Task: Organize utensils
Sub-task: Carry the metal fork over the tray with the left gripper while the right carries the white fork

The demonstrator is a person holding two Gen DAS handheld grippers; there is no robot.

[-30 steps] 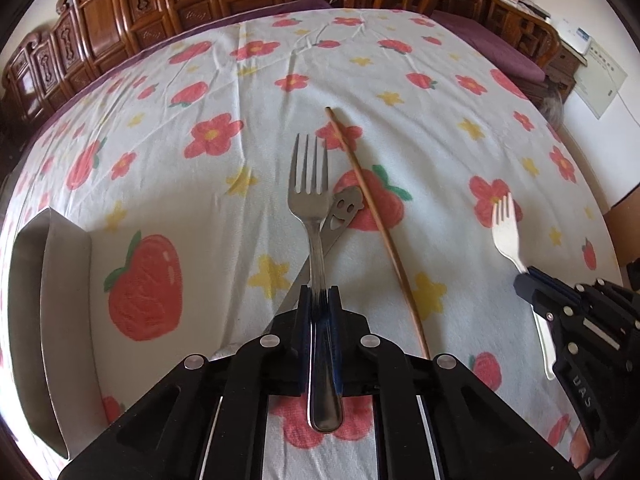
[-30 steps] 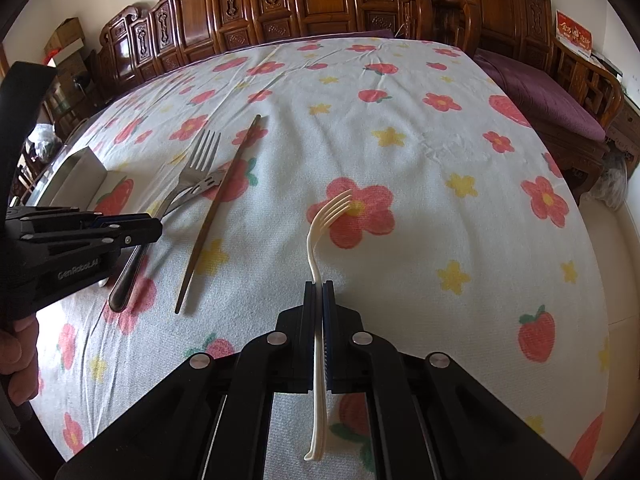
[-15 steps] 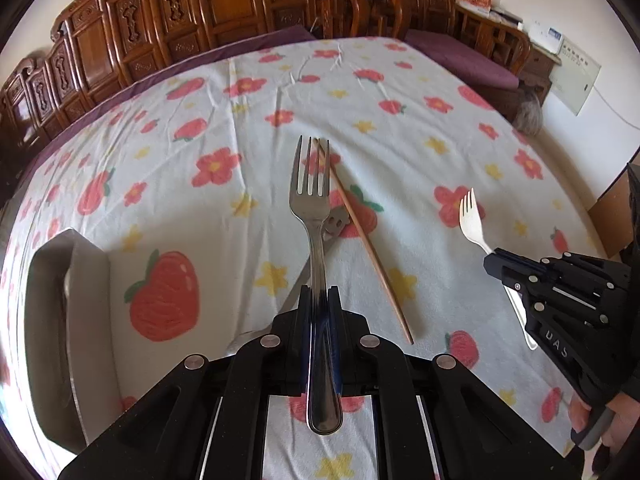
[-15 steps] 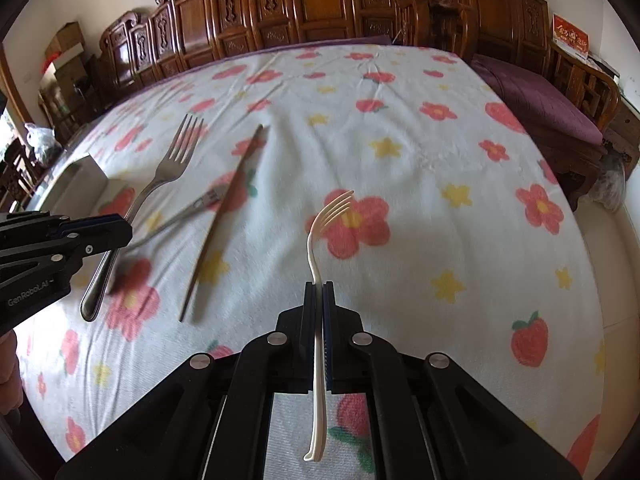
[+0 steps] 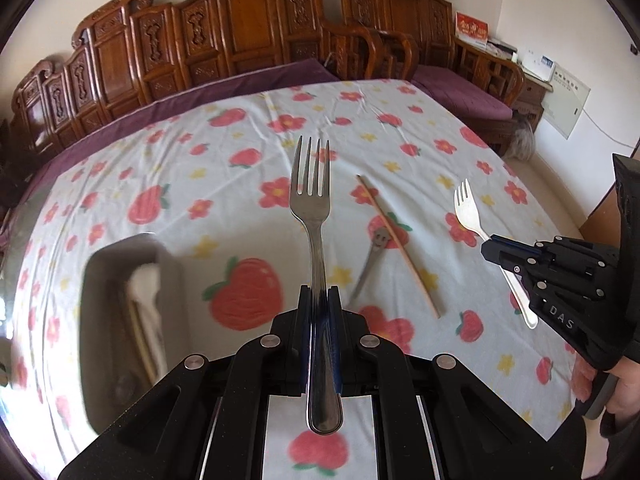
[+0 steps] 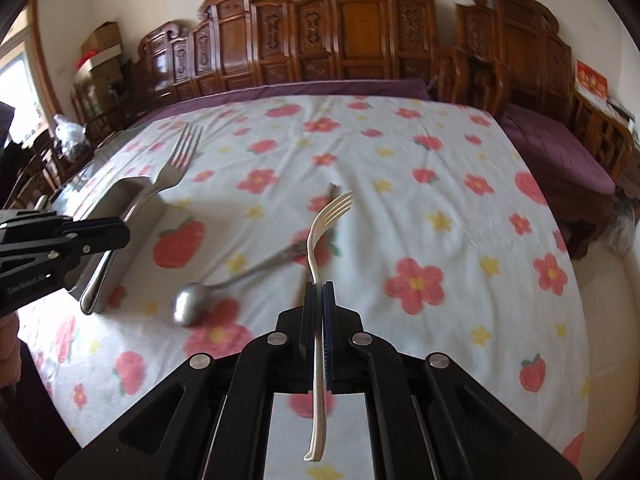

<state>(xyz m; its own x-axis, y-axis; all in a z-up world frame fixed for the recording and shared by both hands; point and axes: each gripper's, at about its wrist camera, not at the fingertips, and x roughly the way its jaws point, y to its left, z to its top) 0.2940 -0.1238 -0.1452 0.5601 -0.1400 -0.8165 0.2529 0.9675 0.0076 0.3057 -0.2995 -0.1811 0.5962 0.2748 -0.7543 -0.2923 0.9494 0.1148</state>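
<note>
My left gripper [image 5: 319,294] is shut on a metal fork [image 5: 313,200] and holds it in the air above the flowered tablecloth, tines forward. It shows in the right wrist view [image 6: 120,232] with the fork [image 6: 176,164] over the metal tray [image 6: 120,208]. My right gripper [image 6: 319,288] is shut on a white plastic fork [image 6: 320,232], also lifted; it shows in the left wrist view [image 5: 490,246] with its fork [image 5: 470,212]. A metal spoon [image 6: 192,304] with a smiley handle [image 5: 378,240] and a wooden chopstick [image 5: 396,244] lie on the cloth.
The metal tray [image 5: 100,280] sits at the left of the table and holds a white utensil and a chopstick. Carved wooden chairs [image 5: 240,40] ring the far side. The table edge drops off at the right [image 6: 576,280].
Both grippers have risen well above the table with their forks. The left gripper has shifted towards the tray, so the spoon and chopstick now lie to its right.
</note>
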